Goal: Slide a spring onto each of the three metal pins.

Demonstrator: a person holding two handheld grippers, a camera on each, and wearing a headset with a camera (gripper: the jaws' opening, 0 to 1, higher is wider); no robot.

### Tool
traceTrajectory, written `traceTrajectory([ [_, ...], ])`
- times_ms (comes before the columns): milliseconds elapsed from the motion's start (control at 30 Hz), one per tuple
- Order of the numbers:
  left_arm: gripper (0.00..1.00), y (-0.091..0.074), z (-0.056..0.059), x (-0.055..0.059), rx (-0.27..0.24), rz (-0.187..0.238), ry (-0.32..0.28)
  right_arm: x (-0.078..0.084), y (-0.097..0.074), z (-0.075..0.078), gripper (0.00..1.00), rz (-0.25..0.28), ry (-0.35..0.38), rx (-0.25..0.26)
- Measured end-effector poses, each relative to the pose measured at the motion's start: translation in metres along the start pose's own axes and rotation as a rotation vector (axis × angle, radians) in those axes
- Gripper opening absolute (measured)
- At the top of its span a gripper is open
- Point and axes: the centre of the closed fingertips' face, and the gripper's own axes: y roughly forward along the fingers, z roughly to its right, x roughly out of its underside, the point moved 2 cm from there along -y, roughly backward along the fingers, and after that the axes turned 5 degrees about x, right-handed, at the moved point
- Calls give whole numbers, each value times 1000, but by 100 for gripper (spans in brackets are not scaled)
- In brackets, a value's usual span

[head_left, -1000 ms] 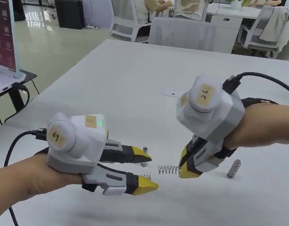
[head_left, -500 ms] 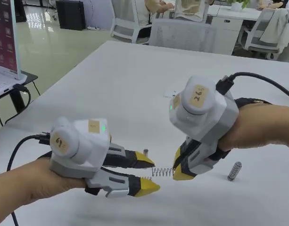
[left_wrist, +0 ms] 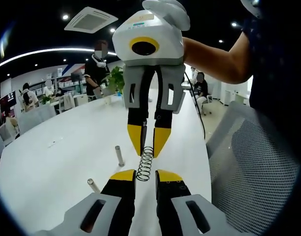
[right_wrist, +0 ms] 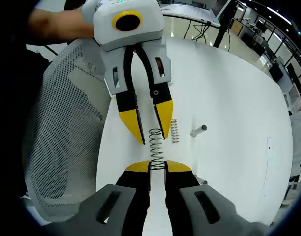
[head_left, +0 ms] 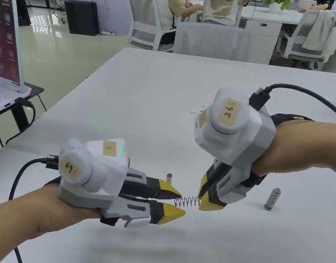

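Note:
A thin wire spring (head_left: 187, 201) hangs level above the white table (head_left: 129, 98), and my right gripper (head_left: 203, 200) is shut on one end of it. In the right gripper view that spring (right_wrist: 156, 146) runs forward from my right gripper (right_wrist: 157, 167) to the left one. My left gripper (head_left: 172, 203) faces it, open, with the spring's other end (left_wrist: 145, 166) just between its yellow tips (left_wrist: 146, 175). One metal pin (left_wrist: 120, 156) stands upright beside the jaws and a second pin (left_wrist: 93, 185) lies nearer. A second thin spring (right_wrist: 174, 131) lies on the table.
A thicker grey spring (head_left: 272, 198) lies on the table to the right of my right hand. A pin (right_wrist: 198, 130) lies beside the second thin spring. Office chairs (head_left: 211, 38) stand past the table's far edge, and a laptop (head_left: 3, 49) sits at the left.
My right gripper has lifted the thin spring off the table and carried it left to the left gripper's tips. The left jaws have narrowed around its end.

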Motion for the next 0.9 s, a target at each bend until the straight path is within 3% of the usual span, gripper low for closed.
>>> traceTrajectory([
  [900,2,0,2,2,11,-6,29,2,2,-1,10,12,1,-7],
])
